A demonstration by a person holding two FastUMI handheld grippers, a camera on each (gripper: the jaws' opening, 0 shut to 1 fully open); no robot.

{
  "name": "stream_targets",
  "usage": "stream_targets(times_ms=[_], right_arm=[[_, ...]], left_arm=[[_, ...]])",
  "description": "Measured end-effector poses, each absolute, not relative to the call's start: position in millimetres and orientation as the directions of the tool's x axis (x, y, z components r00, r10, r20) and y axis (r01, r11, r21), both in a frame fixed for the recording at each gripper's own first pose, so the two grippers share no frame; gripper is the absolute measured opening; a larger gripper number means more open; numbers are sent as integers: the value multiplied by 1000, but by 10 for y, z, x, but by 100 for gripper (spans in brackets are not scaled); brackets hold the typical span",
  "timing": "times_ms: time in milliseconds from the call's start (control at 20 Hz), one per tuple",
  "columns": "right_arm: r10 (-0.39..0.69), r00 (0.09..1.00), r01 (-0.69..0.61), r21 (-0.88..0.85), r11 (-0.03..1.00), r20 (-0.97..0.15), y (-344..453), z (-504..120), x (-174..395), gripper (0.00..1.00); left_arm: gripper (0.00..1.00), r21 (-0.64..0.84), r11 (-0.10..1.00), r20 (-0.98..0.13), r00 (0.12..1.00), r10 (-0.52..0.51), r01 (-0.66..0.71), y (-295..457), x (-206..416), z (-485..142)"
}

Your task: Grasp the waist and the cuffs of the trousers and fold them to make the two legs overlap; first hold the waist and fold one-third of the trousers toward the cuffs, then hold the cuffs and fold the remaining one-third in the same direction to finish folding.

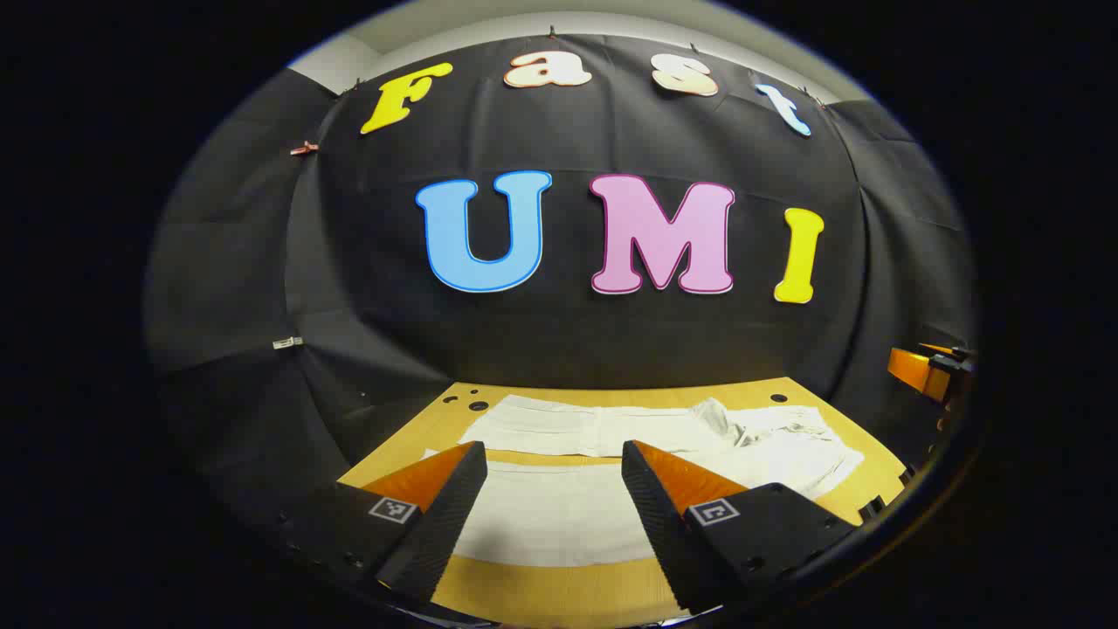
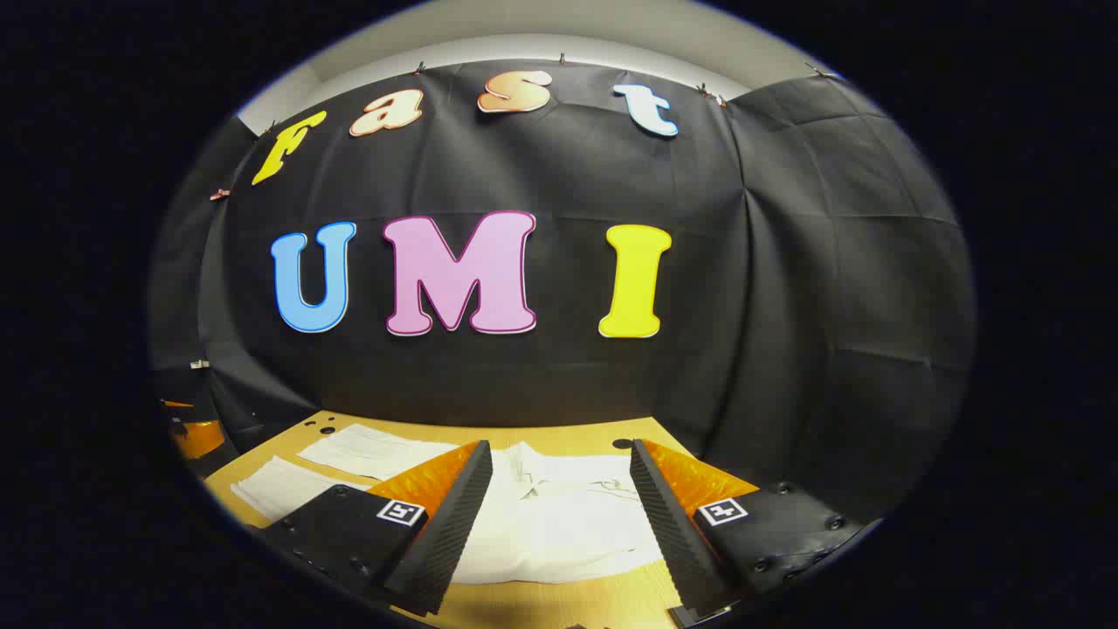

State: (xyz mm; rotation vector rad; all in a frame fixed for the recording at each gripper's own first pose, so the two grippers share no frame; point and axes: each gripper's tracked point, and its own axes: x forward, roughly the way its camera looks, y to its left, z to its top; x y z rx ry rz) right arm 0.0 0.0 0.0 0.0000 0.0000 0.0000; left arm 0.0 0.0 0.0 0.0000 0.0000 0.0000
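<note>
In the left gripper view, the left claw (image 1: 553, 454) is hovering above the tabletop (image 1: 559, 590) with its two fingers spread wide apart and nothing between them. The white trousers (image 1: 611, 463) are lying flat on the wooden tabletop, stretched across it from side to side. The two legs are running side by side toward the left of this view, separated by a narrow strip of bare wood, and the wrinkled waist (image 1: 769, 432) is lying at the right. The near leg is showing through the gap between the fingers. The other gripper is showing at the far right edge, near the waist end.

In the right gripper view, the right claw (image 2: 562, 459) is likewise hovering with its fingers spread wide, gripping nothing. The waist portion of the trousers (image 2: 559, 515) is lying directly ahead of the gap between the fingers, and the legs (image 2: 349, 459) are extending toward the left. Several round holes are showing in the tabletop (image 2: 559, 603) near its far edge.
</note>
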Motion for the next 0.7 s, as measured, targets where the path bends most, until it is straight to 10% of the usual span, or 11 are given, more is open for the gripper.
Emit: stream_targets(times_ms=[700], right_arm=[[-85,996,85,-7,996,-20,-104,-52,167,97]], left_arm=[[96,44,995,-14,996,-92,93,9,437,-30]])
